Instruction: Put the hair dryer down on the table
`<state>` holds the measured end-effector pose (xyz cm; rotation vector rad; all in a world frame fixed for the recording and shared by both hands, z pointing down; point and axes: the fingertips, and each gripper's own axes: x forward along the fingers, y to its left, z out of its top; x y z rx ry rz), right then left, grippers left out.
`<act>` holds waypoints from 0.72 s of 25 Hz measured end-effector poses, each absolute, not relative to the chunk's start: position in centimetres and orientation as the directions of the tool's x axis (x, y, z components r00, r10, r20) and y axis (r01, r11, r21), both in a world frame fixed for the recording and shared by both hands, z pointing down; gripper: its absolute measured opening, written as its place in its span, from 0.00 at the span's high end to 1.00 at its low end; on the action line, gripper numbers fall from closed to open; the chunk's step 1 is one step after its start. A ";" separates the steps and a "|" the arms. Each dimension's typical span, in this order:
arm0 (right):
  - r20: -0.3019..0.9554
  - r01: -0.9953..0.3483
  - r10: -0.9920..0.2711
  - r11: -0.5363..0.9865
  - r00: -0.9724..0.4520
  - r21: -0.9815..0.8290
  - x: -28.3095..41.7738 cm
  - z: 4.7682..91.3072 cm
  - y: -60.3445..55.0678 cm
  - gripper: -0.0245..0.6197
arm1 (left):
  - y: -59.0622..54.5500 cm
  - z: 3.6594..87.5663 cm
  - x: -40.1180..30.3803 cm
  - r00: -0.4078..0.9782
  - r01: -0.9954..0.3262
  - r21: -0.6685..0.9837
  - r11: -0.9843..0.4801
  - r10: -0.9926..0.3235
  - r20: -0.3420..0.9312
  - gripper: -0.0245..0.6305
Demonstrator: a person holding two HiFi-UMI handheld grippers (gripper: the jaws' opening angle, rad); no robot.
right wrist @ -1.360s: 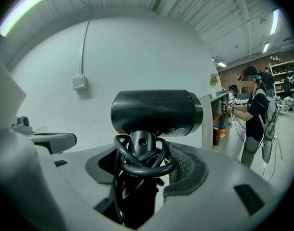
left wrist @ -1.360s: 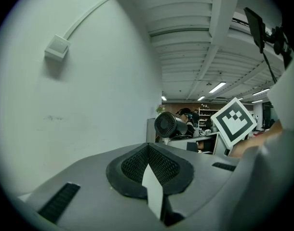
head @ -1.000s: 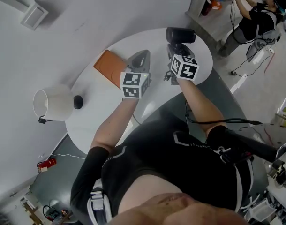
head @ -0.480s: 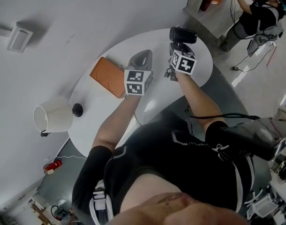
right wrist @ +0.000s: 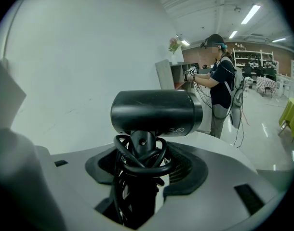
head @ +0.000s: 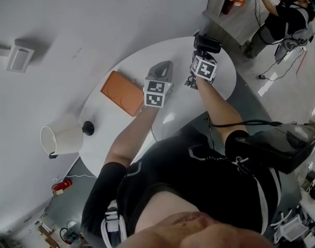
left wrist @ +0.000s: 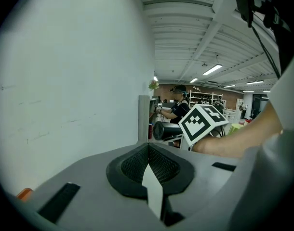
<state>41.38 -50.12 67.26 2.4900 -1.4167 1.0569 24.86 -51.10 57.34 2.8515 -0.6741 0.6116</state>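
1. Between the jaws of the right claw [right wrist: 143, 177] stands the hair dryer [right wrist: 154, 112], grasped by its handle, with its black barrel lying crosswise just above the jaw tips.
2. Round that handle a black cord [right wrist: 137, 165] is wound in loops. It hides most of the handle, and the lower end is lost in the dark gap between the jaws.
3. From the head view the dryer sits just beyond the right claw, over the far edge of the round white worktop [head: 111, 123]. Whether it touches the surface cannot be made out.
4. Clenched on nothing, the left claw [left wrist: 148, 148] has its pads meeting at the tips, with only a pale sliver below them.
5. From above, the left claw lies just left of the right claw, over the worktop; its height above the surface is unclear.
6. Left of the left claw lies a flat orange thing [head: 124, 92]; what it is cannot be told.
7. Farther left stands a lamp [head: 62, 138] with a white shade.
8. Well beyond the right claw stands another person [right wrist: 224, 81].
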 end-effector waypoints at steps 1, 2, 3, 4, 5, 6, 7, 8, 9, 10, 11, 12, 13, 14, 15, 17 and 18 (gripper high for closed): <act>0.614 -0.778 -0.714 -0.578 0.336 -0.246 41.7 67.8 -50.1 0.55 | -51.2 57.6 25.1 0.815 -0.456 0.050 -0.888 -0.394 0.425 0.92; 0.626 -0.768 -0.702 -0.591 0.339 -0.247 42.1 68.3 -50.2 0.55 | -51.4 57.7 25.3 0.814 -0.454 0.050 -0.889 -0.392 0.429 0.92; 0.637 -0.758 -0.692 -0.603 0.340 -0.249 42.4 68.8 -50.3 0.55 | -51.5 57.8 25.6 0.813 -0.452 0.049 -0.891 -0.389 0.433 0.92; 0.648 -0.750 -0.682 -0.612 0.339 -0.251 42.6 69.2 -50.3 0.55 | -51.6 58.0 25.8 0.813 -0.449 0.050 -0.892 -0.386 0.436 0.92; 0.658 -0.743 -0.673 -0.620 0.338 -0.252 42.9 69.7 -50.4 0.55 | -51.7 58.1 26.1 0.813 -0.448 0.052 -0.893 -0.383 0.439 0.92; 0.668 -0.737 -0.664 -0.627 0.338 -0.251 43.2 70.0 -50.4 0.55 | -51.7 58.3 26.3 0.812 -0.447 0.056 -0.893 -0.379 0.443 0.92; 0.676 -0.730 -0.654 -0.637 0.339 -0.249 43.5 70.4 -50.4 0.55 | -51.7 58.5 26.5 0.811 -0.447 0.060 -0.893 -0.376 0.448 0.92; 0.685 -0.721 -0.644 -0.647 0.342 -0.248 43.9 70.8 -50.4 0.55 | -51.6 58.7 26.6 0.809 -0.447 0.062 -0.892 -0.374 0.453 0.92; 0.693 -0.714 -0.634 -0.656 0.344 -0.246 44.1 71.3 -50.4 0.55 | -51.6 58.9 26.6 0.807 -0.448 0.062 -0.892 -0.373 0.457 0.92; 0.701 -0.707 -0.624 -0.664 0.345 -0.243 44.4 71.7 -50.5 0.55 | -51.7 59.1 26.6 0.804 -0.450 0.062 -0.891 -0.374 0.462 0.92; 0.709 -0.702 -0.615 -0.671 0.346 -0.239 44.7 72.0 -50.5 0.55 | -51.8 59.3 26.6 0.802 -0.452 0.061 -0.890 -0.375 0.466 0.92; 0.715 -0.696 -0.606 -0.678 0.349 -0.235 44.9 72.3 -50.6 0.55 | -51.9 59.5 26.6 0.799 -0.454 0.061 -0.889 -0.376 0.470 0.92; 0.721 -0.691 -0.597 -0.686 0.352 -0.231 45.2 72.6 -50.6 0.55 | -52.0 59.6 26.6 0.795 -0.456 0.059 -0.888 -0.377 0.475 0.92; 0.727 -0.685 -0.588 -0.692 0.353 -0.228 45.4 72.9 -50.6 0.55 | -52.2 59.8 26.6 0.792 -0.459 0.057 -0.886 -0.379 0.479 0.92; 0.734 -0.679 -0.580 -0.699 0.354 -0.225 45.6 73.2 -50.7 0.55 | -52.4 59.9 26.5 0.788 -0.463 0.056 -0.885 -0.382 0.482 0.92; 0.746 -0.669 -0.563 -0.710 0.355 -0.218 46.1 74.1 -50.8 0.55 | -52.7 60.1 26.5 0.782 -0.472 0.059 -0.880 -0.387 0.488 0.92; 0.751 -0.664 -0.556 -0.717 0.357 -0.215 46.5 74.8 -50.9 0.55 | -52.9 60.2 26.5 0.780 -0.477 0.062 -0.877 -0.389 0.490 0.92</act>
